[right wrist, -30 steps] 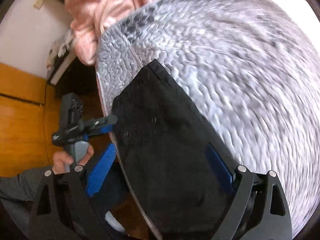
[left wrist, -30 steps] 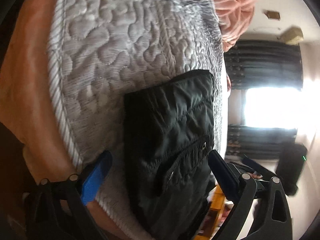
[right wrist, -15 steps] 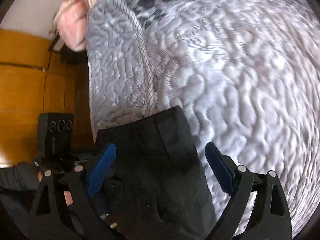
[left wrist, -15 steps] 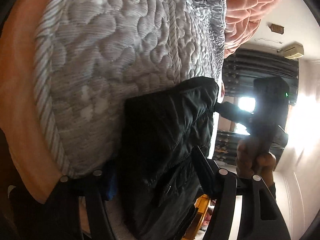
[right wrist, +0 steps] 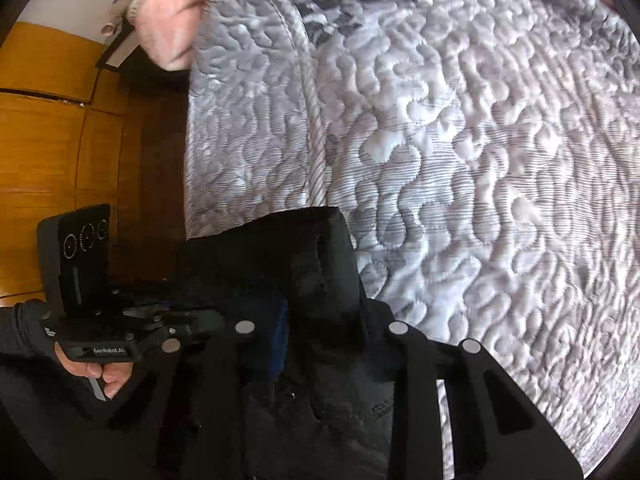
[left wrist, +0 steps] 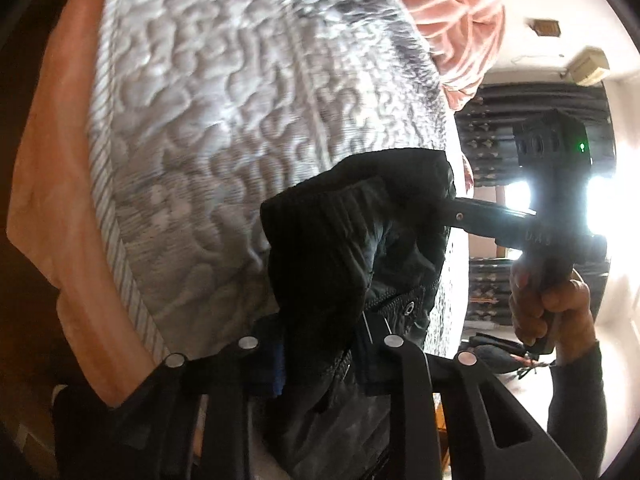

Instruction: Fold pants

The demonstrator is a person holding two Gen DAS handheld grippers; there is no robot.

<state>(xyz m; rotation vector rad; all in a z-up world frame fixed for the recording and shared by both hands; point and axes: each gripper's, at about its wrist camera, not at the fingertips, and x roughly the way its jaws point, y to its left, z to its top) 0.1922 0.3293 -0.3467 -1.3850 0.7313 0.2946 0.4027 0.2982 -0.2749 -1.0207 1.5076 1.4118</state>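
The black pants (left wrist: 352,248) lie bunched at the near edge of the grey quilted bed cover (left wrist: 224,112). My left gripper (left wrist: 320,356) is shut on a thick fold of the pants, the cloth filling the space between its fingers. My right gripper (right wrist: 324,328) is shut on the pants (right wrist: 280,280) from the other side; its body shows in the left wrist view (left wrist: 496,216), reaching into the cloth. The left gripper also shows at the lower left of the right wrist view (right wrist: 132,328). The blue pads are mostly hidden by cloth.
A pink blanket (left wrist: 452,12) is heaped at the far end of the bed, also in the right wrist view (right wrist: 172,12). An orange sheet (left wrist: 52,152) hangs below the cover's edge. Wooden panels (right wrist: 44,152) stand beside the bed. Dark curtains and a bright window (left wrist: 596,200) lie beyond.
Both grippers have closed from open onto the pants. The pants, flat a second ago, are now gathered and lifted into a bunch between the two grippers.
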